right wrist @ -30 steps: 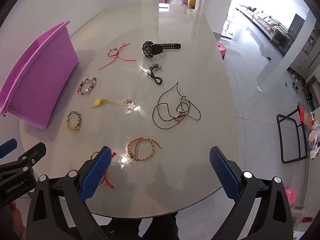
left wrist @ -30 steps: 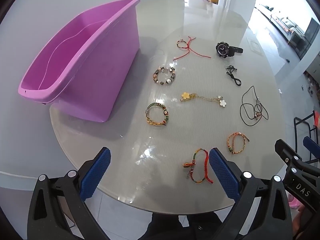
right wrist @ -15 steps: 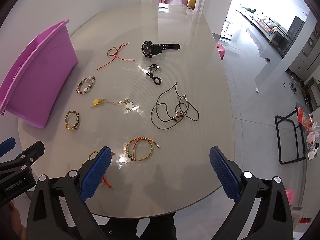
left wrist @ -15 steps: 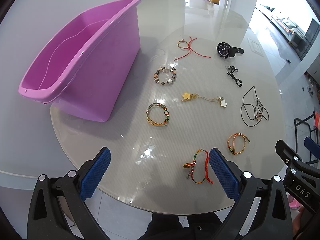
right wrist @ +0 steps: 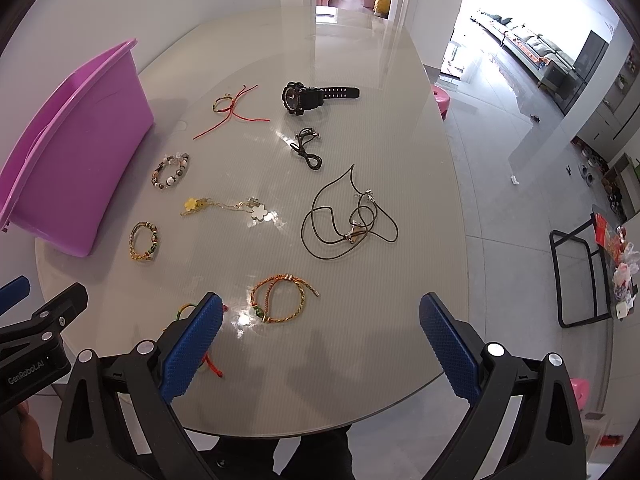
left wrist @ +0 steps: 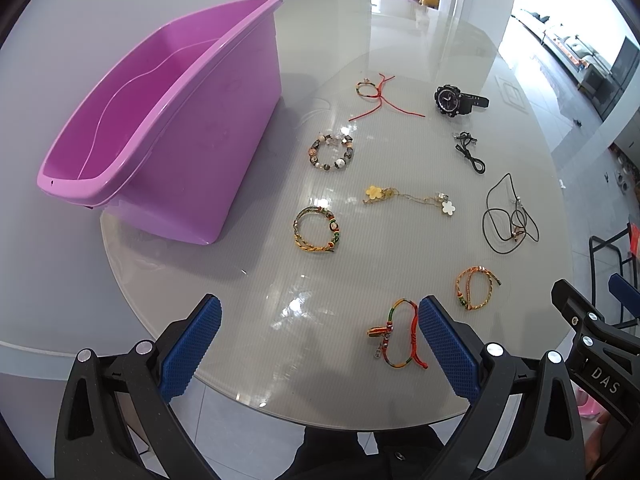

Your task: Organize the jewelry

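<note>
With both tools spread wide and empty above the near table edge (left wrist: 400, 420), the red-green-yellow woven cord bracelet (left wrist: 396, 336) lies flat just inside the left tool (left wrist: 320, 344)'s right pad, nearest that hand, empty purple plastic tub (left wrist: 168, 120) far-left.

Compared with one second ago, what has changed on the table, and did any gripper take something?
Almost nothing changed. Both views shifted only slightly, so the grippers drifted a little. The left gripper and the right gripper stay open and hold nothing. The purple bin, the black watch and the bracelets lie where they were.
</note>
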A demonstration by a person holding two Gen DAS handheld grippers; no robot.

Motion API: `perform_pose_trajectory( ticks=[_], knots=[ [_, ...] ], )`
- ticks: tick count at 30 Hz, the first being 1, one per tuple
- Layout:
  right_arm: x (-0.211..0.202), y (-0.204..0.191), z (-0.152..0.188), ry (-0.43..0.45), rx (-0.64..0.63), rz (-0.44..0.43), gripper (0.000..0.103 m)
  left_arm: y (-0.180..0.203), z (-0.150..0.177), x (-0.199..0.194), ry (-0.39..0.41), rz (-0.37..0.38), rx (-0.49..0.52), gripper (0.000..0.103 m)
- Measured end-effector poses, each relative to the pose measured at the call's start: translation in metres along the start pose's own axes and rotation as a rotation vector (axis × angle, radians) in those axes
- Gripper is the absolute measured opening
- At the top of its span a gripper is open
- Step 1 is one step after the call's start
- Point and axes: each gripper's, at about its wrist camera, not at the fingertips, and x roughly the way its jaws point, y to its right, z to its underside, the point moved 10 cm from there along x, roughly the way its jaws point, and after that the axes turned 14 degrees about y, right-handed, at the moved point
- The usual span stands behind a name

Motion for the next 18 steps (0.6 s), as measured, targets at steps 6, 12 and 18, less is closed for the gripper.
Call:
perform_pose_trajectory(
  ticks=[6, 12, 18],
  knots=[
    [-0.0002, -0.0002, -0.0002, 0.0, 0.0, 0.001, 0.094, -0.0006, -0.0004, 0.0005, 0.0, 0.0, 0.0, 0.097],
    [-0.0001, -0.0004, 0.0002, -0.001, 0.001, 0.001, 0.094, -0.001, -0.0004, 0.0004, -0.001, 0.0, 0.0, 0.097],
    [-0.0004, 0.0004, 0.0012, 0.002, 0.003, 0.002, 0.094, -0.0009, -0.0006, 0.0005, 0.0, 0.0, 0.0, 0.097]
  ],
)
